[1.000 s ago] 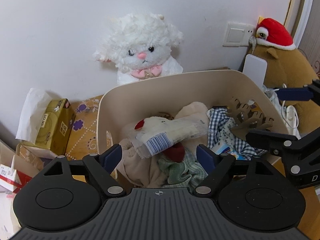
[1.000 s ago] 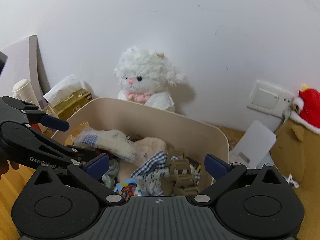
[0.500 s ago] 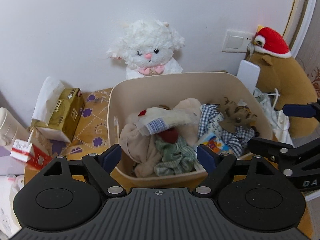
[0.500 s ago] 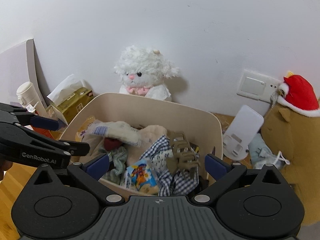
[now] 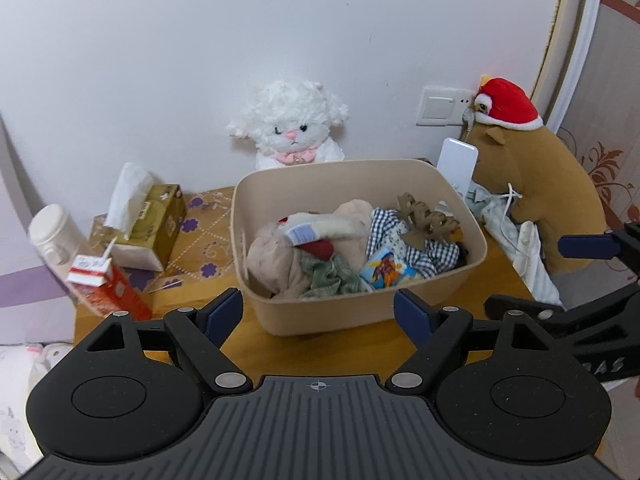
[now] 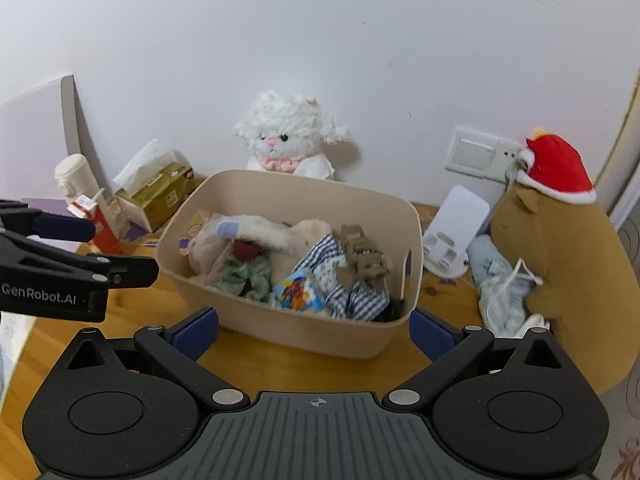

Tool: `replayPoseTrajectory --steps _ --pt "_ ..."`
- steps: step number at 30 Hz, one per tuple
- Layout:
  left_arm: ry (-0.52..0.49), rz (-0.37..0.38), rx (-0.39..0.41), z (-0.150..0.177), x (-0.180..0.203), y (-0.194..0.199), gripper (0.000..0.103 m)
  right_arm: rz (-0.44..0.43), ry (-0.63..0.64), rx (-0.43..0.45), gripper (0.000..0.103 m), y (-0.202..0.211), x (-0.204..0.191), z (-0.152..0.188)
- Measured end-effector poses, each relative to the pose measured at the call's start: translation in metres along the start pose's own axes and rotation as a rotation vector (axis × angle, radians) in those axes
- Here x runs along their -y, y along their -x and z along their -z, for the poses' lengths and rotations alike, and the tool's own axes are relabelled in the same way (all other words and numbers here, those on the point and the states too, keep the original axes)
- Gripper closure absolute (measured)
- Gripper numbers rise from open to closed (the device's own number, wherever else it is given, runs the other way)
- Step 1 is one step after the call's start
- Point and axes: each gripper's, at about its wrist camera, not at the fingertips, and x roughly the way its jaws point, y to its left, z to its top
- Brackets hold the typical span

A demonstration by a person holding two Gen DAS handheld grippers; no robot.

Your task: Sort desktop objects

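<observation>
A beige plastic bin (image 5: 448, 196) (image 6: 248, 188) stands on the wooden desk, filled with soft items: a cream plush, checked cloth (image 5: 404, 236), a green cloth, a brown hair claw (image 6: 362, 254) and a colourful packet (image 5: 386, 270). My left gripper (image 5: 318, 312) hovers open in front of the bin's near wall, nothing between its fingers. My right gripper (image 6: 314, 332) is likewise open and empty, just short of the bin's front. Each gripper shows at the edge of the other's view.
A white fluffy plush (image 5: 288, 130) sits behind the bin against the wall. A gold tissue box (image 5: 154, 220), a red carton (image 5: 108, 284) and a white bottle (image 5: 54, 230) stand left. A brown plush with red hat (image 5: 536, 184), a white stand (image 6: 456, 232) and pale cloth with cord lie right.
Both grippers have pulled back and up from above the bin's contents; the whole bin and the desk around it now show. Both stay open and empty.
</observation>
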Motion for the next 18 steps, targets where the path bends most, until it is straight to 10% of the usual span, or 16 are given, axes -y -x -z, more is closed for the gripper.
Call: replayPoseTrajectory --steps 18 --pt "0.011 -0.116 0.057 0.060 0.007 0.114 0.019 -0.070 -0.078 0.032 0.000 0.112 -0.026 0.040"
